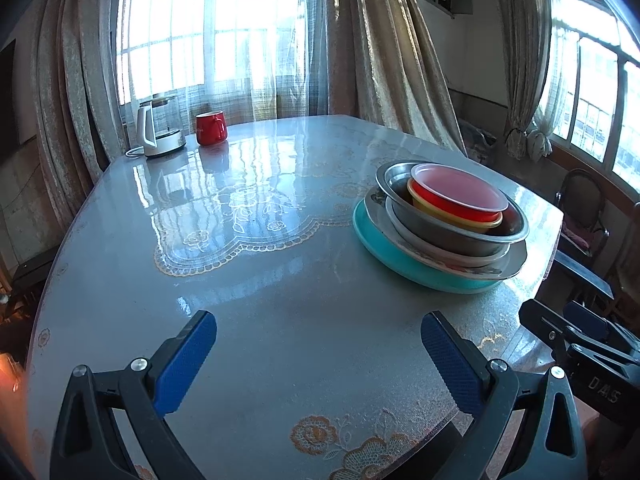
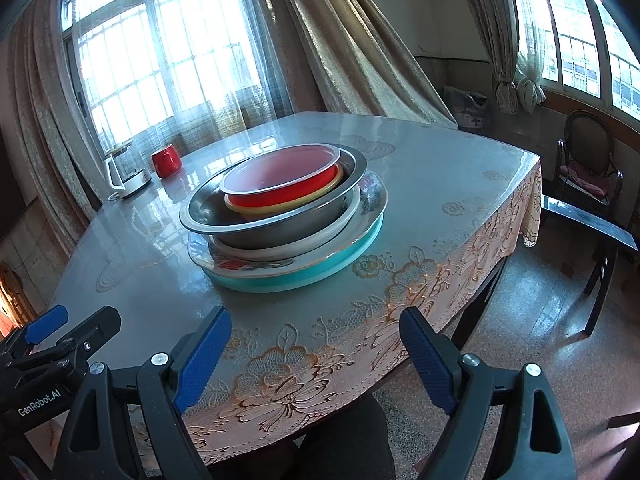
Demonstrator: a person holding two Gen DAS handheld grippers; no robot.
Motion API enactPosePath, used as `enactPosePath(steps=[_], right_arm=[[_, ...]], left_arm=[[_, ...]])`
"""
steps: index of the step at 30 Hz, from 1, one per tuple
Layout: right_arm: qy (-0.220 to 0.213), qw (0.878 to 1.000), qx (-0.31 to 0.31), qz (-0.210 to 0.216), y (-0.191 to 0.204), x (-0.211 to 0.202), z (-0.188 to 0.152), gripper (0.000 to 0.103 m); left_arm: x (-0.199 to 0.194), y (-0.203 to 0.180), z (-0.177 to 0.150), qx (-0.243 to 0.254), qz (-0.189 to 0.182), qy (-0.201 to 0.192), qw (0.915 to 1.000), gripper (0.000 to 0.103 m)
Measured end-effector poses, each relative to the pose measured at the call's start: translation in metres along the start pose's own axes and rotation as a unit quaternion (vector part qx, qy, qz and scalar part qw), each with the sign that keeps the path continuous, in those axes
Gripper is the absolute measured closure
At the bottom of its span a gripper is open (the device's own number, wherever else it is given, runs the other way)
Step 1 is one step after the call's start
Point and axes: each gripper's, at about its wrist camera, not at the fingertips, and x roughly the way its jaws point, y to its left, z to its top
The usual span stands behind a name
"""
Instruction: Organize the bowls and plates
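One stack of dishes stands on the table. From the bottom: a teal plate [image 1: 404,262] [image 2: 320,276], a flowered plate [image 1: 508,266] [image 2: 240,266], a white dish [image 2: 296,246], a steel bowl [image 1: 452,236] [image 2: 280,224], a yellow bowl [image 1: 456,220] [image 2: 256,209] and a red bowl [image 1: 452,202] [image 2: 288,192] on top. My left gripper [image 1: 318,322] is open and empty, low over the table, left of and nearer than the stack. My right gripper [image 2: 316,320] is open and empty at the table's near edge, short of the stack.
A red mug [image 1: 211,128] [image 2: 166,162] and a white kettle [image 1: 154,132] [image 2: 126,176] stand at the table's far left corner. A lace cloth hangs over the near table edge [image 2: 460,280]. Chairs [image 2: 588,172] stand at the right. Curtains and windows lie behind.
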Motion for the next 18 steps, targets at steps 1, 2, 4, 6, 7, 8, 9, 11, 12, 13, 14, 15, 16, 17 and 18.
enactPosePath(steps=[1, 2, 4, 6, 7, 8, 9, 11, 12, 13, 14, 15, 16, 17, 18], right_arm=[[-0.001, 1.0, 0.0, 0.001, 0.0, 0.0, 0.0, 0.016], [-0.001, 1.0, -0.001, 0.001, 0.0, 0.0, 0.0, 0.016], [-0.001, 1.0, -0.001, 0.0, 0.0, 0.0, 0.0, 0.016], [-0.001, 1.0, -0.001, 0.001, -0.001, 0.0, 0.001, 0.016], [0.0, 1.0, -0.001, 0.0, -0.001, 0.0, 0.001, 0.016], [0.0, 1.0, -0.001, -0.001, -0.001, 0.0, 0.001, 0.016], [0.0, 1.0, 0.0, 0.0, -0.001, 0.0, 0.001, 0.016], [0.001, 1.0, 0.0, -0.001, -0.002, 0.001, 0.001, 0.016], [0.0, 1.0, 0.001, 0.0, -0.002, 0.001, 0.001, 0.016], [0.0, 1.0, 0.001, 0.0, -0.003, 0.001, 0.001, 0.016], [0.001, 1.0, 0.001, -0.001, -0.002, 0.001, 0.001, 0.016], [0.0, 1.0, 0.001, -0.002, -0.003, 0.001, 0.001, 0.016], [0.0, 1.0, 0.002, -0.001, -0.004, 0.001, 0.001, 0.016], [0.0, 1.0, 0.003, -0.001, -0.005, 0.002, 0.002, 0.016], [0.0, 1.0, 0.005, -0.001, -0.007, 0.002, 0.003, 0.016]], left_arm=[[-0.001, 0.0, 0.0, 0.0, 0.0, -0.002, 1.0, 0.0], [-0.002, -0.001, 0.0, 0.001, 0.003, -0.005, 1.0, 0.0], [-0.003, -0.002, 0.0, 0.008, 0.007, -0.01, 0.9999, 0.0], [-0.003, -0.005, 0.0, 0.016, 0.011, -0.01, 0.9998, 0.0], [-0.002, -0.006, 0.0, 0.019, 0.01, -0.009, 0.9997, 0.0], [-0.002, -0.007, 0.0, 0.021, 0.008, -0.008, 0.9997, 0.0], [-0.002, -0.008, 0.0, 0.022, 0.004, -0.008, 0.9997, 0.0], [-0.003, -0.011, 0.0, 0.023, 0.0, -0.007, 0.9997, 0.0], [-0.003, -0.012, 0.0, 0.025, -0.002, -0.008, 0.9997, 0.0], [-0.003, -0.013, 0.0, 0.026, 0.0, -0.007, 0.9996, 0.0], [-0.004, -0.015, 0.0, 0.027, 0.004, -0.009, 0.9996, 0.0], [-0.005, -0.017, 0.0, 0.03, 0.008, -0.017, 0.9994, 0.0], [-0.006, -0.018, 0.0, 0.035, 0.013, -0.022, 0.9991, 0.0], [-0.006, -0.021, 0.001, 0.041, 0.018, -0.025, 0.9987, 0.0], [-0.004, -0.023, 0.002, 0.046, 0.019, -0.025, 0.9984, 0.0]])
